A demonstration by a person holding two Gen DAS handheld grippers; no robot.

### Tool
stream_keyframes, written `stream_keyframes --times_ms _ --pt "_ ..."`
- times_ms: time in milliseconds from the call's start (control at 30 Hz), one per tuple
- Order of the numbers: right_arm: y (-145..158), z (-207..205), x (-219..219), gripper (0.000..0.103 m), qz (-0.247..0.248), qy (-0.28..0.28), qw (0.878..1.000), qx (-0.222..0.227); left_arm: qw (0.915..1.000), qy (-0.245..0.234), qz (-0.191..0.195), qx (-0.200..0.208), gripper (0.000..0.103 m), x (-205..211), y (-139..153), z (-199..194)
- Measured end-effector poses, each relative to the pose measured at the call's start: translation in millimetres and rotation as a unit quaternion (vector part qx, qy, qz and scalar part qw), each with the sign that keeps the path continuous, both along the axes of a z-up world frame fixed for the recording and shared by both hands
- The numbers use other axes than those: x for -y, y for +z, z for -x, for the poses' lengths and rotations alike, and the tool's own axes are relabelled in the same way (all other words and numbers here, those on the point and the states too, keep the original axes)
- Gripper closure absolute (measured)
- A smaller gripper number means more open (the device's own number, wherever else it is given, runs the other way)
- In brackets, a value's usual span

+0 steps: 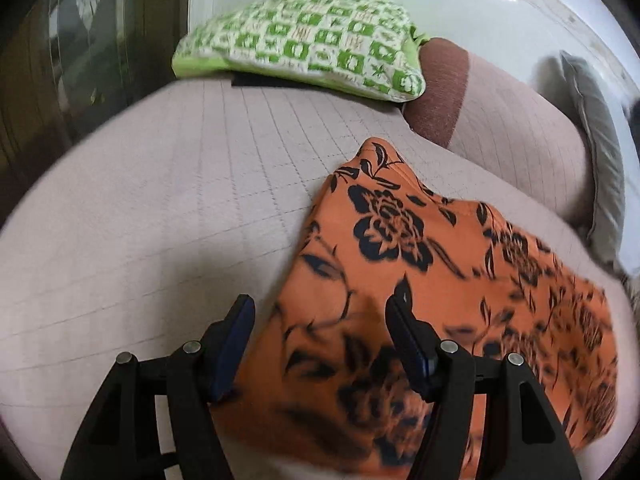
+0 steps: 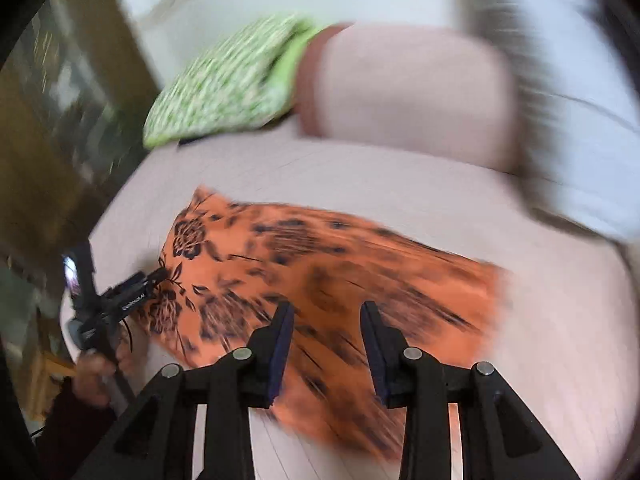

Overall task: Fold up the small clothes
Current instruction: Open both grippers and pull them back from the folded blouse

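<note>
We judged the orange floral garment (image 1: pixel 420 280) partly folded on the bed (image 1: pixel 160 200), with both claws, left (image 1: pixel 320 316) and right (image 2: pixel 327 322), parted and empty above it.

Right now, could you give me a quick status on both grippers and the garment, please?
Left gripper open, right gripper open, both over the cloth. Orange floral garment flat on the sofa, not held. Green pillow well clear.

A home living room: quilted sofa (image 1: pixel 160 208) with green checked cushion (image 1: pixel 304 44).
</note>
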State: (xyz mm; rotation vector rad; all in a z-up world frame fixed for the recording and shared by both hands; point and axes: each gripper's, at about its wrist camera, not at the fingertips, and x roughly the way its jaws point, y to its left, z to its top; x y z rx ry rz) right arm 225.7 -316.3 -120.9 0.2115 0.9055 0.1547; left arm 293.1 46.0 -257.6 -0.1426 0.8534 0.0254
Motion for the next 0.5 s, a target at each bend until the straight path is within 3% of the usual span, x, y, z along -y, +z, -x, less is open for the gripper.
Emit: stream_keyframes --times_ms 100,200,367,500 --pt "24 73 69 0.065 -0.012 -0.088 0.996 0.008 0.9995 0.025 0.007 0.02 0.035 1 17 26" --pt "32 136 106 0.065 -0.03 -0.139 0.99 0.003 0.9996 0.007 0.001 0.029 0.035 13 33 57" --pt "23 216 117 0.065 -0.056 -0.163 0.985 0.006 0.9924 -0.082 -0.078 0.049 0.034 49 64 117" --pt "17 245 112 0.065 -0.056 -0.162 0.985 0.01 0.9873 -0.11 -0.096 0.063 0.034 65 90 142"
